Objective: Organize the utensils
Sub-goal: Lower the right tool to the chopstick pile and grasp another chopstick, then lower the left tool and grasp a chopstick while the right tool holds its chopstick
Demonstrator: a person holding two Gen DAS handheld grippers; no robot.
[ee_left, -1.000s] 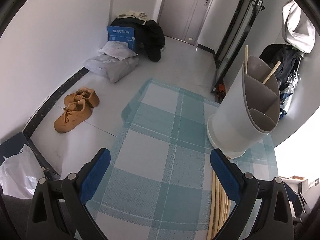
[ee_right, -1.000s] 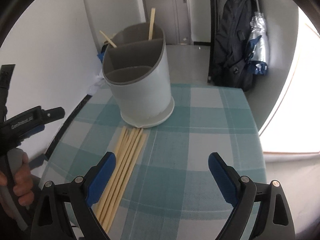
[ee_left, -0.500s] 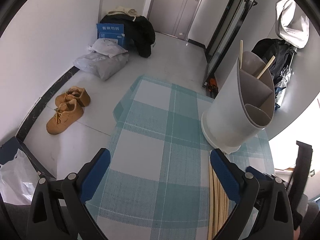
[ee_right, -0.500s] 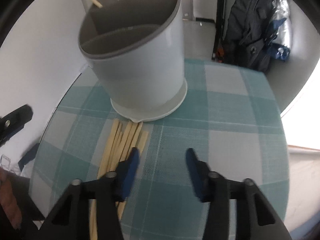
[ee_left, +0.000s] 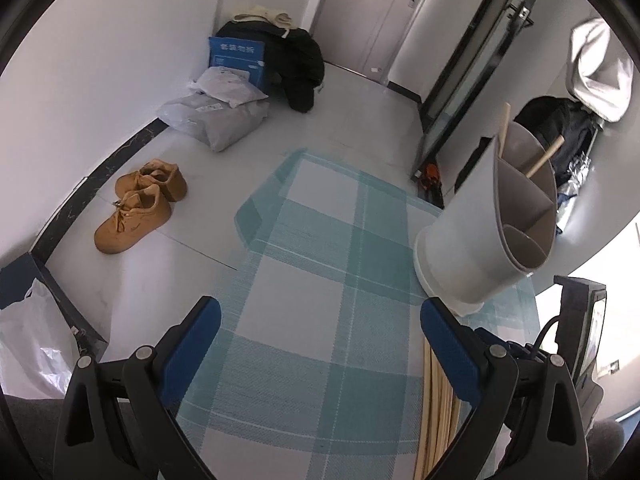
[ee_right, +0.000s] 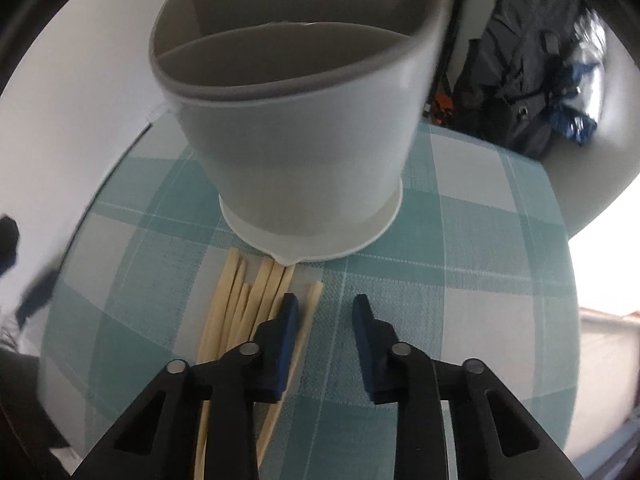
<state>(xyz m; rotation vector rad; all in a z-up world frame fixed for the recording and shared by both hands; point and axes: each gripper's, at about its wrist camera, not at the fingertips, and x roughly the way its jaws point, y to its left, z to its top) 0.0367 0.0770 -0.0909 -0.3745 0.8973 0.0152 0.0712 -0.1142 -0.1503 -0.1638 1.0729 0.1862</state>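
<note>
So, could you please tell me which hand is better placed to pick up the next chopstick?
Right. The right tool is closing over the chopsticks, one between its jaws; the left tool is open over bare tablecloth.

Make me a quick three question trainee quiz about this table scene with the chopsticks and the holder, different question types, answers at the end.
1. True or false: the pale wooden chopsticks lie flat on the teal checked tablecloth.
2. Multiple choice: the grey divided plastic utensil holder stands A) upright on the cloth, B) tipped over, C) on the floor.
3. Fill in: between the closing right gripper fingers lies one ______; the left gripper has nothing between its fingers.

Key: 1 true; 2 A; 3 chopstick.
</note>
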